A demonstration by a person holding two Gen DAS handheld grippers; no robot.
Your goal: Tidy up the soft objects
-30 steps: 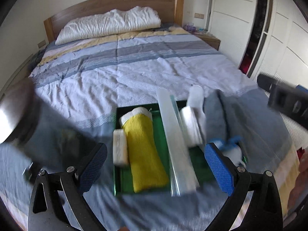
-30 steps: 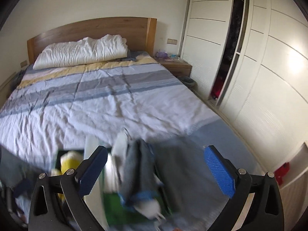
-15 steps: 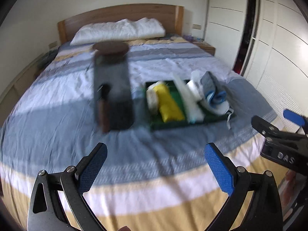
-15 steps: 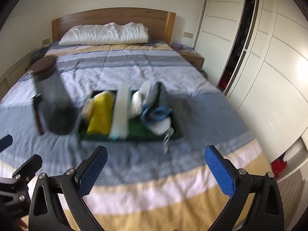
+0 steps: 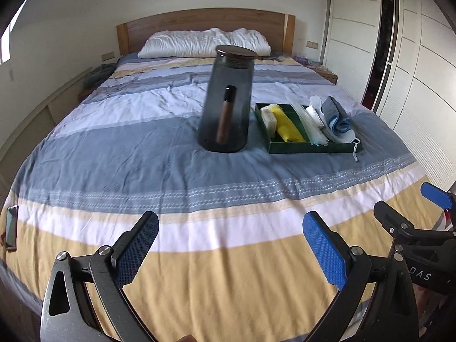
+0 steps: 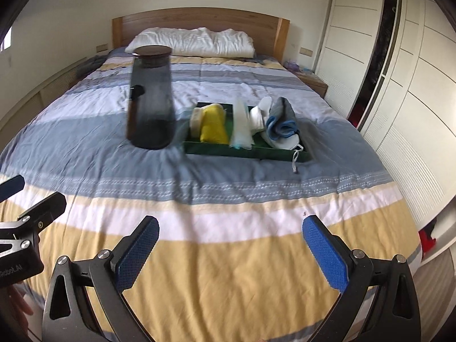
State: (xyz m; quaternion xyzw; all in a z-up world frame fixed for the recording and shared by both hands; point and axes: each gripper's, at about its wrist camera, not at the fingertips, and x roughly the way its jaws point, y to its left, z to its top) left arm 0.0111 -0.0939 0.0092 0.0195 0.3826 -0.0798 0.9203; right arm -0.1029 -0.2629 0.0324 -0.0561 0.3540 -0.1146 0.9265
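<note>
Both tools [image 5: 230, 249] withdrawn from filled tray [image 5: 299, 148]

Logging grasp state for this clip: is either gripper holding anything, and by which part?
Nothing is held. The left gripper and right gripper are both open over the bedspread, well short of the green tray and dark jar.

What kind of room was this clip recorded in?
A bedroom, most likely in a home: a made bed with a striped cover, a white pillow against a wooden headboard, and built-in wardrobe doors along the side.
</note>
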